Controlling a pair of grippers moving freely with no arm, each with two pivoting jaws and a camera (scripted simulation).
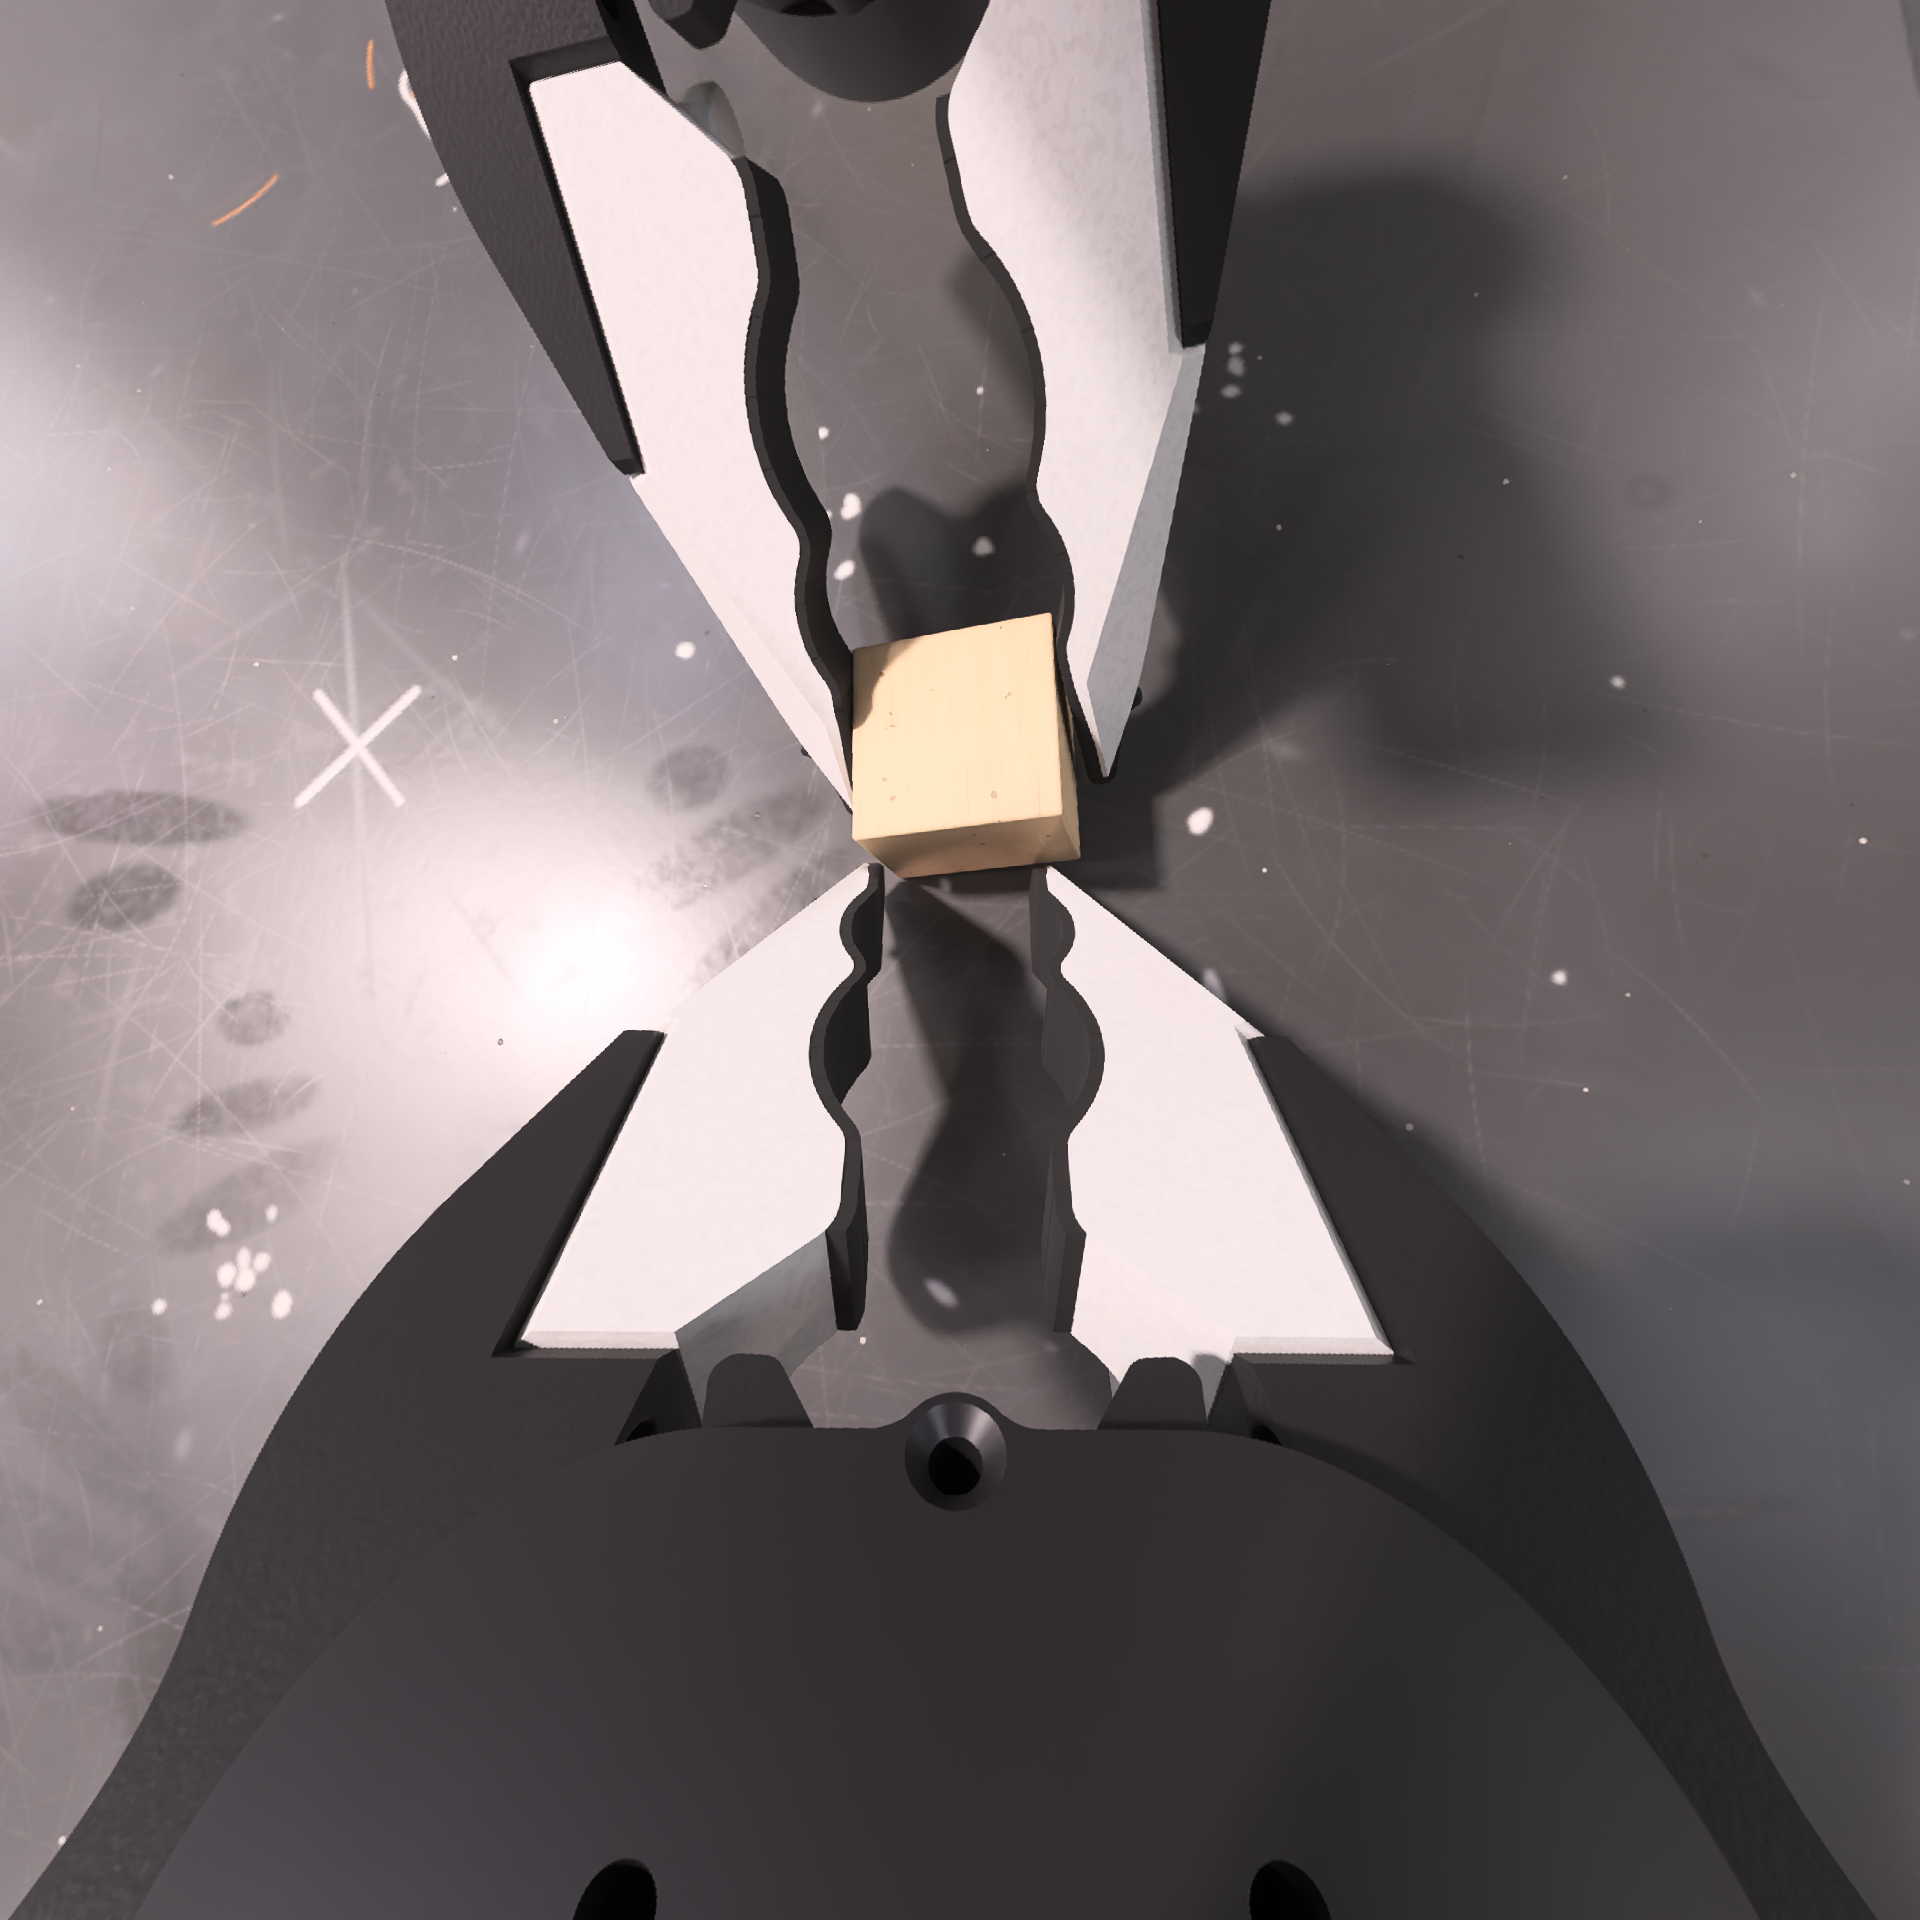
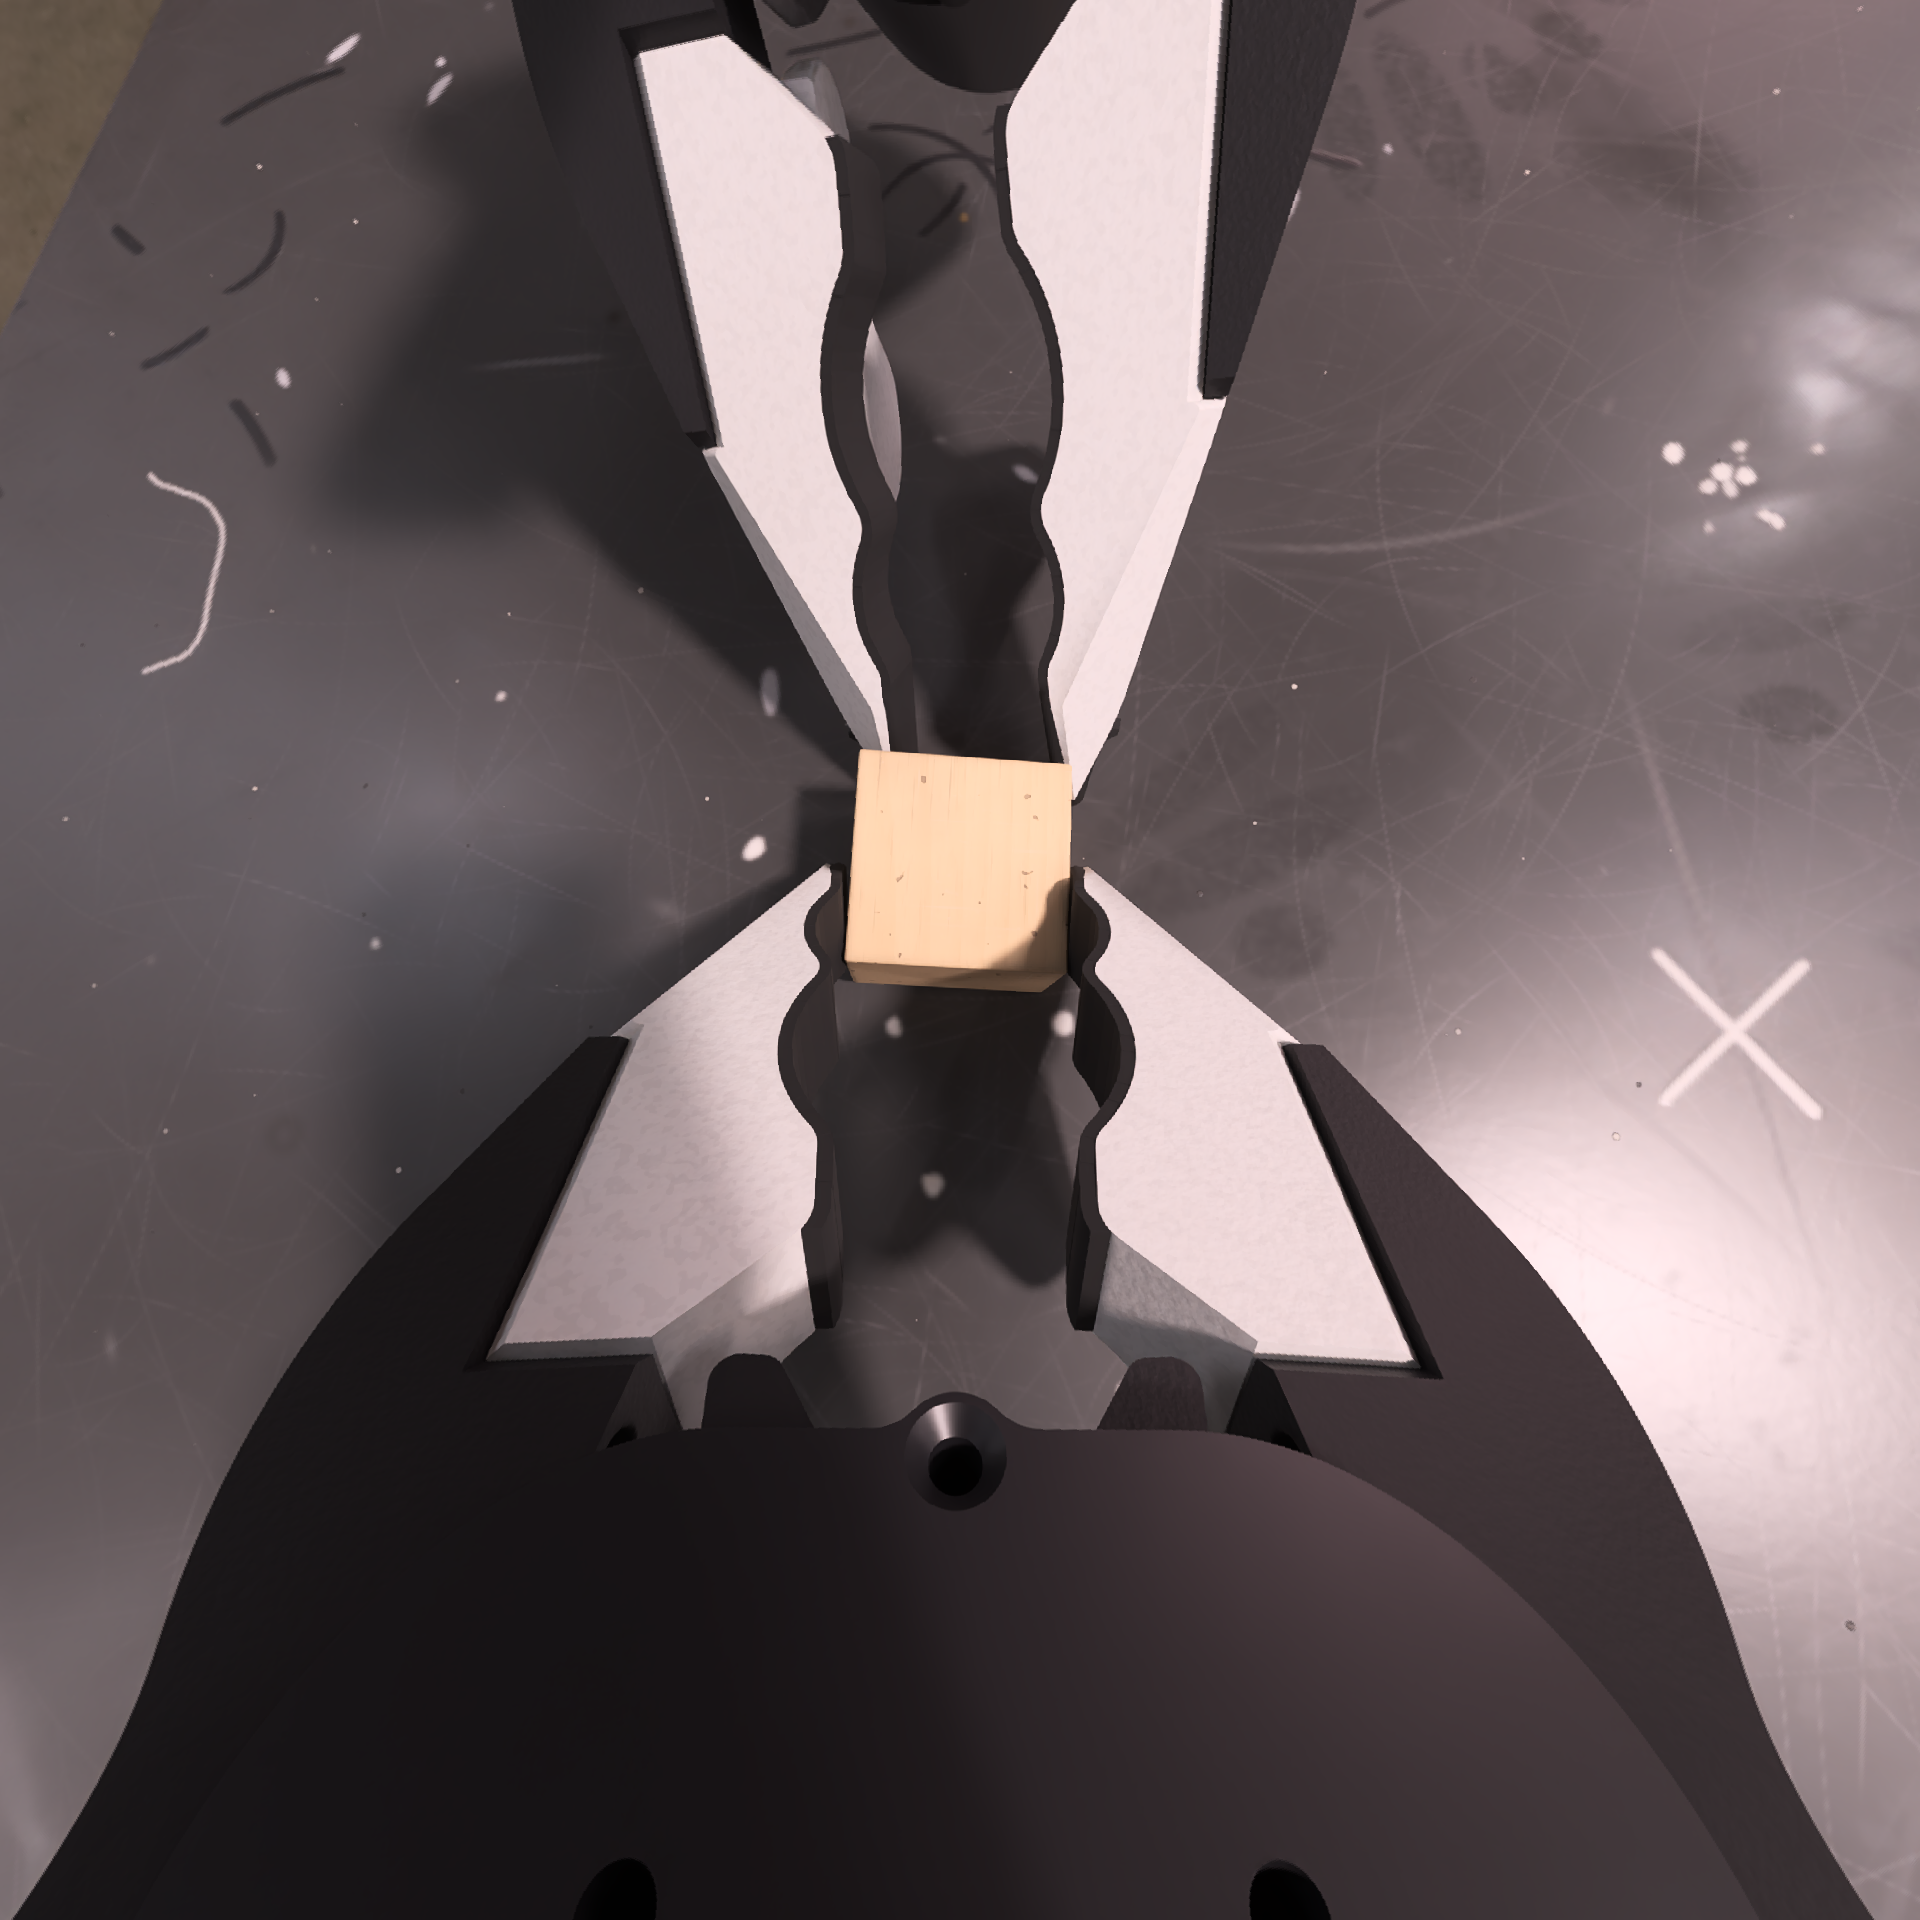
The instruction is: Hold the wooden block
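A small pale wooden block (image 1: 961, 743) sits between two grippers that face each other over a dark scratched tabletop (image 1: 1558, 935). In the right wrist view my right gripper (image 2: 956, 883) is shut on the block (image 2: 956, 873), one fingertip on each side face. The right gripper reaches in from the top of the left wrist view (image 1: 966, 769). My left gripper (image 1: 961, 883) is open about a block's width, its tips at the block's near edge. I cannot tell if they touch it. It reaches in from the top of the right wrist view (image 2: 971, 743).
A white X mark (image 1: 358, 746) is on the tabletop beside the block, and also shows in the right wrist view (image 2: 1737, 1039). A curled white thread (image 2: 197, 571) lies off to the side. The table's edge (image 2: 42, 260) runs at the far left.
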